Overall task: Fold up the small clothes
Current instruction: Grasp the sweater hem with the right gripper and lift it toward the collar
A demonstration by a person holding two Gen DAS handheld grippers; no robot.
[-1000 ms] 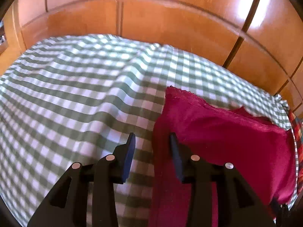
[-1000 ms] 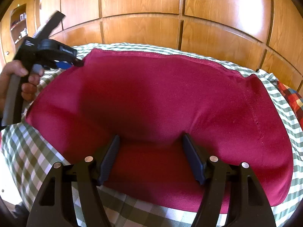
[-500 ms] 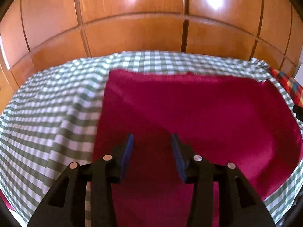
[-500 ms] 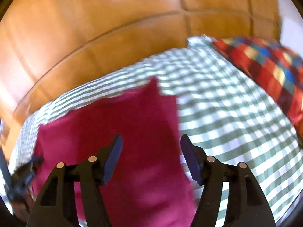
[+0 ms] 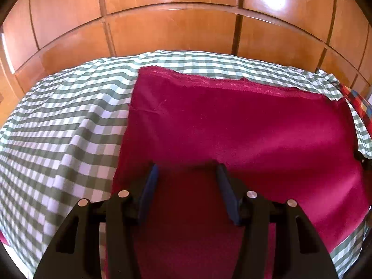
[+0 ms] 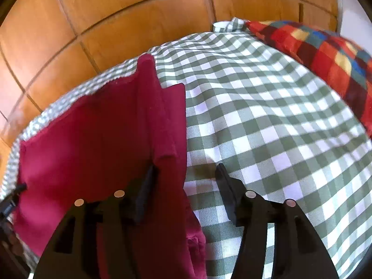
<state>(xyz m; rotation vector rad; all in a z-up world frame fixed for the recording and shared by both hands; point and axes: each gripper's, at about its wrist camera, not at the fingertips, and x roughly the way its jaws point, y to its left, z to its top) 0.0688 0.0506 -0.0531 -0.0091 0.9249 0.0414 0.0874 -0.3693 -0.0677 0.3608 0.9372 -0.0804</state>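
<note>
A dark red garment [image 5: 244, 130] lies spread flat on the green-and-white checked cloth [image 5: 65, 121]; its far edge has a lace-like hem. My left gripper [image 5: 187, 174] is open and empty, low over the garment's near left part. In the right wrist view the same garment [image 6: 93, 134] shows its right edge, folded in layers. My right gripper [image 6: 186, 174] is open and empty, straddling that right edge, left finger over the red fabric, right finger over the checked cloth [image 6: 267, 116].
Wooden panelled cabinet doors [image 5: 176, 23] stand right behind the table. A red, yellow and blue checked cushion or cloth [image 6: 325, 46] lies at the far right. The other gripper's tip shows at the left edge of the right wrist view [image 6: 14, 195].
My left gripper swung right from the garment's left edge to over the garment and opened wider. My right gripper swung from the garment's middle to its right edge. The garment now lies flatter.
</note>
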